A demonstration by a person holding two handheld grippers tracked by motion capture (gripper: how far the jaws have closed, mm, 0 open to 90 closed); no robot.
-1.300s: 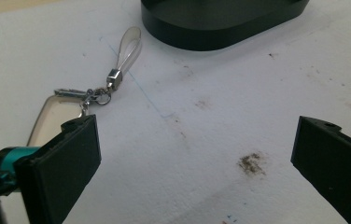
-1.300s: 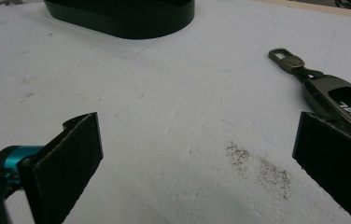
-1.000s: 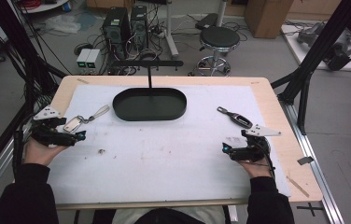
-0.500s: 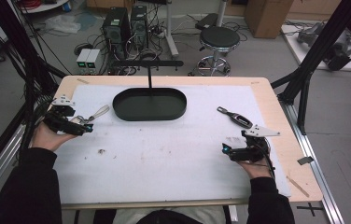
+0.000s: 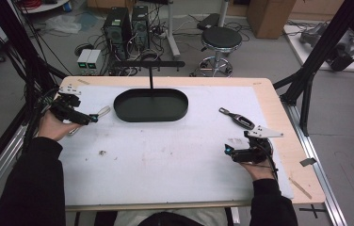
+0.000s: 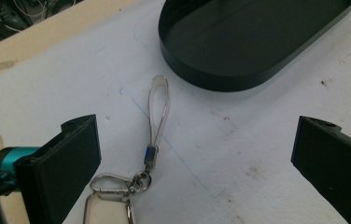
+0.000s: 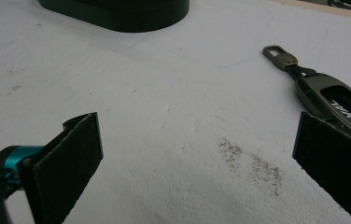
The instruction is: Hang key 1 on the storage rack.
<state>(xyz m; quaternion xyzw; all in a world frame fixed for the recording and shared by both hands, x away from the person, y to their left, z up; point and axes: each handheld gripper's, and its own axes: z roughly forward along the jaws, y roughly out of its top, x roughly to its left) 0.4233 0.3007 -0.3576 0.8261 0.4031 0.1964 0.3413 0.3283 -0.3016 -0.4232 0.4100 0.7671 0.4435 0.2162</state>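
Note:
A black oval tray [image 5: 150, 104] with an upright post sits at the table's far middle; its near wall [image 6: 220, 77] rises ahead of my left gripper. A keychain with a clear loop strap [image 6: 157, 109] and metal clasp [image 6: 117, 184] lies on the white mat between the open jaws of my left gripper [image 6: 197, 163]. From above, the left gripper [image 5: 78, 113] hovers at the table's left, over that keychain [image 5: 100, 113]. My right gripper [image 5: 241, 151] stands open at the right. A dark metal key fob [image 7: 332, 100] lies just ahead of its right jaw, also visible from above [image 5: 237, 118].
A white mat [image 5: 165, 160] covers the wooden table [image 5: 283, 136]. Small dirt specks [image 5: 102, 152] mark it at the left, and a dusty smudge [image 7: 253, 163] lies between the right jaws. Beyond the table stand a stool [image 5: 221, 40] and computer boxes [image 5: 128, 23].
My left gripper has moved away from me and a little right, toward the tray, coming over the keychain. The right gripper has stayed in place.

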